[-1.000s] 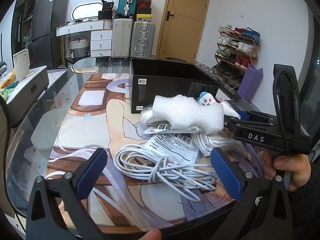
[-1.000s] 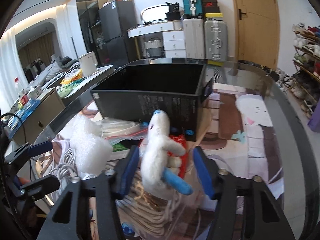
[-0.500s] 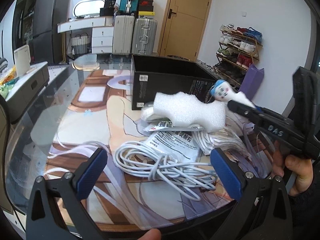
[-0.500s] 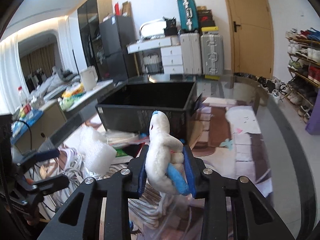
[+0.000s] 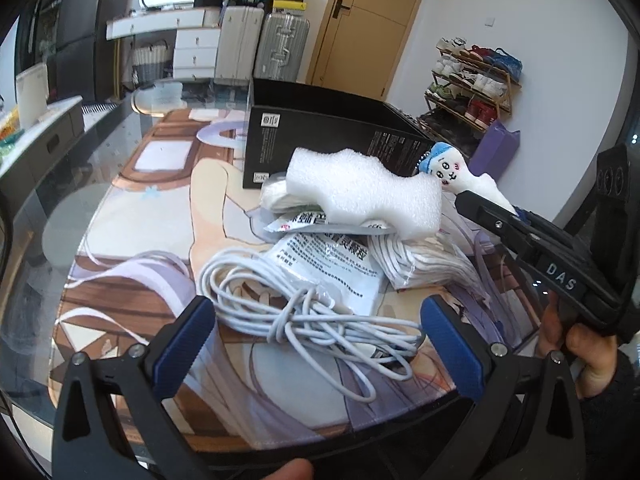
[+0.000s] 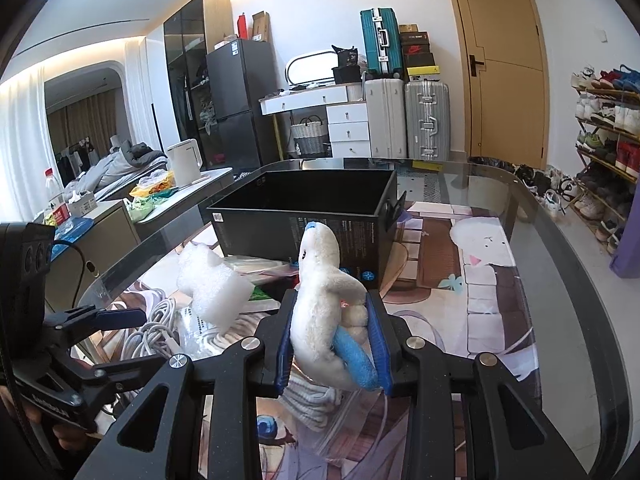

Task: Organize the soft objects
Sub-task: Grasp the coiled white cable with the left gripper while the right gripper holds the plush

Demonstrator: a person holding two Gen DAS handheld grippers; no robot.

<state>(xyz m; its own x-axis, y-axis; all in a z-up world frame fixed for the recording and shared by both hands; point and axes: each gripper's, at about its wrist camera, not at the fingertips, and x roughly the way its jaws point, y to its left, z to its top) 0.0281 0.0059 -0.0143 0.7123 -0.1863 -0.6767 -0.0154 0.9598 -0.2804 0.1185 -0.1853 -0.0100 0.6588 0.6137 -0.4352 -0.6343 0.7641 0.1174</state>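
Note:
My right gripper [image 6: 333,338] is shut on a white plush toy [image 6: 326,300] with blue cap and blue limb, held above the table in front of the open black box [image 6: 304,216]. The toy [image 5: 452,170] and right gripper [image 5: 480,204] also show at the right of the left wrist view. A white foam block [image 5: 364,192] lies on packets beside the box [image 5: 320,140]; it also shows in the right wrist view [image 6: 212,284]. My left gripper [image 5: 316,340] is open and empty, low over a coil of white cable [image 5: 288,304].
Printed plastic packets [image 5: 332,264] and a bagged cable bundle [image 5: 424,260] lie on the illustrated mat [image 5: 160,216] on a glass table [image 6: 560,248]. A side cabinet [image 5: 36,136] stands left; suitcases [image 6: 404,116] and a shoe rack [image 5: 472,76] stand behind.
My right gripper closed on the plush toy and lifted it up off the pile toward the box. My left gripper stayed open over the cable.

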